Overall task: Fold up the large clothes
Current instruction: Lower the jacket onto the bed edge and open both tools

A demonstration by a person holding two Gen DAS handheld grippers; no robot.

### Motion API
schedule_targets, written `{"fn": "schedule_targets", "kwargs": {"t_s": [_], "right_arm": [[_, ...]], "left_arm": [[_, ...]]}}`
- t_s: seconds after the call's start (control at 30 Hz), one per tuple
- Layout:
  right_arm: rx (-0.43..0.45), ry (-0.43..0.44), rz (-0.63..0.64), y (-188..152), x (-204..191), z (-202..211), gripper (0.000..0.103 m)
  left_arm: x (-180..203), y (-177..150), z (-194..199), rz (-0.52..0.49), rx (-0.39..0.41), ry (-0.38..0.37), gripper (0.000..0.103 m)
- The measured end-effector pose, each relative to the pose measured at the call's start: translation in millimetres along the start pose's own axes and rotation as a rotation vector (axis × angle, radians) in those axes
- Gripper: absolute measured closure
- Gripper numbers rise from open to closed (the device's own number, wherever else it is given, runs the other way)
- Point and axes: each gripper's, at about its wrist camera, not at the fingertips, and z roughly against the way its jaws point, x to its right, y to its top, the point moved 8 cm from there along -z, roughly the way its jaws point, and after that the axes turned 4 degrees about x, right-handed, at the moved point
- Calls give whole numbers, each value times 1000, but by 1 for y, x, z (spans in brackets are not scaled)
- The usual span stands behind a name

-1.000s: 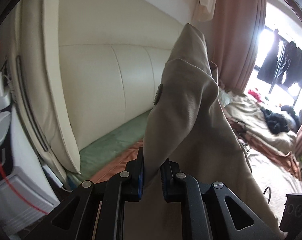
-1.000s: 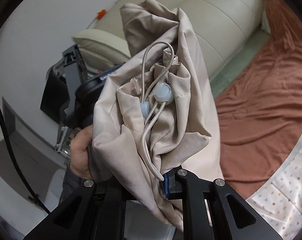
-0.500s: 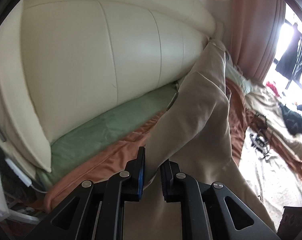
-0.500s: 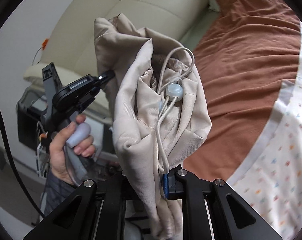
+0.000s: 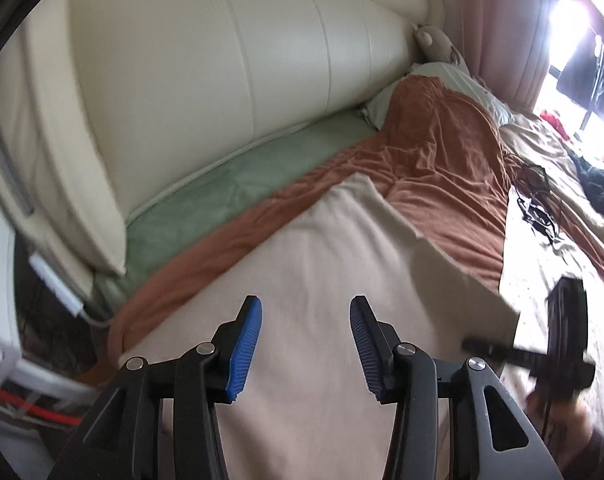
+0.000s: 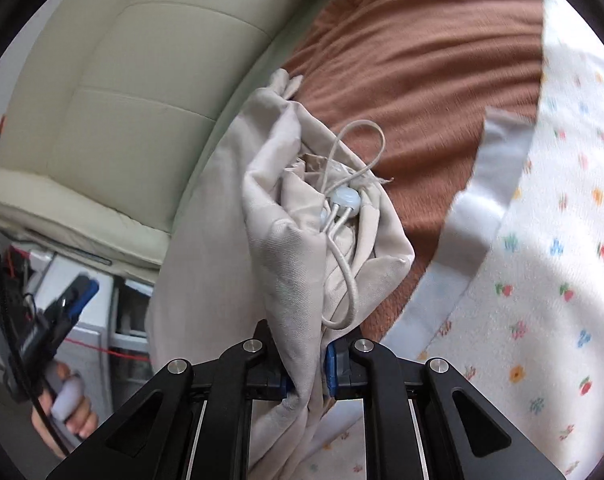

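Observation:
A large beige garment [image 5: 322,260] lies spread on the bed below my left gripper [image 5: 306,304]. Its jaws are opening, the blue pads [image 5: 243,344] stand apart, and no cloth is pinched between them. In the right wrist view the same garment [image 6: 285,248] is bunched upright, with a drawstring and its pale toggle [image 6: 344,202] showing. My right gripper [image 6: 306,368] is shut on that bunched edge. The right gripper [image 5: 558,340] shows blurred at the left wrist view's lower right. The left gripper [image 6: 73,300], held by a hand [image 6: 65,404], is at the right wrist view's lower left.
A cream padded headboard [image 5: 221,80] rises behind the bed. A green sheet [image 5: 229,184] and a rust-brown blanket [image 5: 442,160] lie under the garment. A white flowered blanket [image 6: 542,280] covers the near right. Dark cables [image 5: 538,208] and clothes lie farther along the bed.
My left gripper has let go of the beige cloth and its jaws have parted. The garment has dropped flat onto the bed. Both grippers have sunk toward the bed.

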Motion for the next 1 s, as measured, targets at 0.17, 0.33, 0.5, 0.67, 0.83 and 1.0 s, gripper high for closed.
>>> {"fn": "schedule_targets", "kwargs": {"t_s": [0.17,0.33,0.5,0.67,0.83,1.0], "right_arm": [[2,-70,-64,10,17,-10,89],[-5,-170,-23,12,27,-14,72],[16,-183,-8,11,36,0,69],[77,-285,82,19,30,19,78],[98,-357,110,32,27,22,97],[131,-380,126,44,38,23,97]], "left_arm": [[-31,-30,25,79,3,15,55],[-47,-55,39,116,19,24,35],[-55,-82,37,160,19,12,33],[-64,-112,22,245,-10,7,33],[-62,-136,9,294,-36,-9,33],[-53,-153,4,312,-54,-18,33]]}}
